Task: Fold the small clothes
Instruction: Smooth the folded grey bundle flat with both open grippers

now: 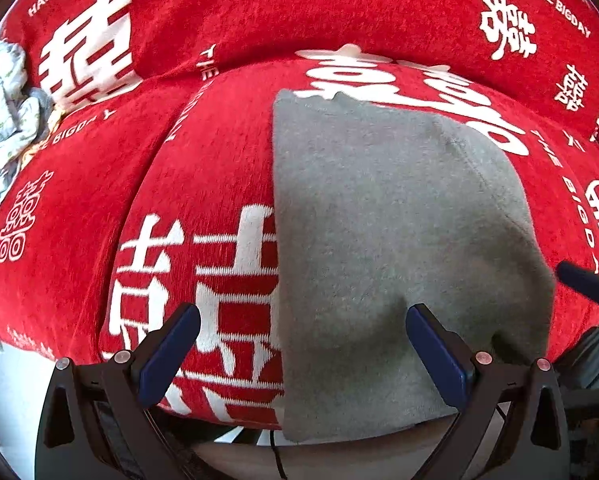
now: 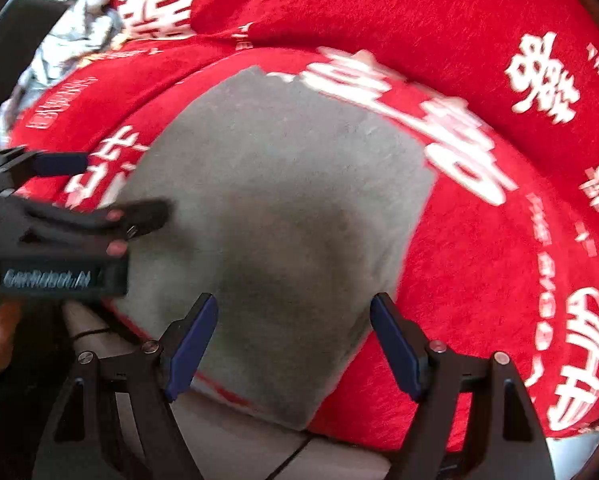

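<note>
A small grey garment lies folded flat on a red cushion with white characters; its near edge hangs over the cushion's front. My left gripper is open and empty, just above the garment's near left edge. In the right wrist view the garment fills the middle. My right gripper is open and empty over its near edge. The left gripper shows at the left, over the garment's left side. A right fingertip shows at the right edge.
A red backrest with white characters rises behind the cushion. A crumpled pale patterned cloth lies at the far left, also in the right wrist view. A light floor shows below the cushion's front.
</note>
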Action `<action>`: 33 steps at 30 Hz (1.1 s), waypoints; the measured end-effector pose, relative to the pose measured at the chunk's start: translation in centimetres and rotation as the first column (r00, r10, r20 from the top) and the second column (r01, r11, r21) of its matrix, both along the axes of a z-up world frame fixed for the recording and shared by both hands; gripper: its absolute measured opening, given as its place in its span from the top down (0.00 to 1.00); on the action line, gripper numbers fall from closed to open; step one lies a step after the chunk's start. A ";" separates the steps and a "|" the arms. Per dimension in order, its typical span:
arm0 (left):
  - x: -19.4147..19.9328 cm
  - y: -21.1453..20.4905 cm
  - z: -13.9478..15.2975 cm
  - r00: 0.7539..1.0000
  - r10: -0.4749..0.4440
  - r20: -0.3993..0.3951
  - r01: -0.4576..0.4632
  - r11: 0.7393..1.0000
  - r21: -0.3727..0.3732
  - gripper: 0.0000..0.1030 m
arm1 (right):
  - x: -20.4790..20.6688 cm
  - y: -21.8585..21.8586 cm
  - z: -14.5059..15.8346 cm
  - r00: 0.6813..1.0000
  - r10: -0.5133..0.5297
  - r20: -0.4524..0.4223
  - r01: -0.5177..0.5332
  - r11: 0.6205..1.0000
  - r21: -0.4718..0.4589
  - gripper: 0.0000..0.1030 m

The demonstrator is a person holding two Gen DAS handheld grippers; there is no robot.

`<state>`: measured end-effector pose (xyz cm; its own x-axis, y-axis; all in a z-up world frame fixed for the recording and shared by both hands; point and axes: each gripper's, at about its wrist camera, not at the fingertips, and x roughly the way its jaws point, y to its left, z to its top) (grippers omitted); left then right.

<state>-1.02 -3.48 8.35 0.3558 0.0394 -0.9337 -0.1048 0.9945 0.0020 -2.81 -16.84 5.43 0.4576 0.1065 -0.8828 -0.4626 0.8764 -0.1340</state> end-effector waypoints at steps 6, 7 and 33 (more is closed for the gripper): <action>-0.6 -0.6 0.0 1.000 -0.005 0.009 0.005 0.999 0.038 0.00 | -0.1 -1.2 -0.6 0.997 -0.072 -0.031 0.073 0.997 0.015 0.21; -0.7 -0.6 0.1 1.000 -0.008 0.009 0.008 0.999 0.036 0.00 | 0.0 -1.3 -0.7 0.996 -0.082 -0.034 0.082 0.997 0.015 0.21; -1.2 -0.5 -0.7 1.000 0.006 -0.004 -0.006 1.000 0.015 0.00 | 1.2 -2.6 -1.7 0.989 -0.121 -0.084 0.127 0.990 0.067 0.21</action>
<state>-2.19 -4.03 7.65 0.3516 0.0556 -0.9345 -0.1104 0.9937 0.0176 -1.65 -19.45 3.73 0.3998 0.1180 -0.9090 -0.3562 0.9337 -0.0355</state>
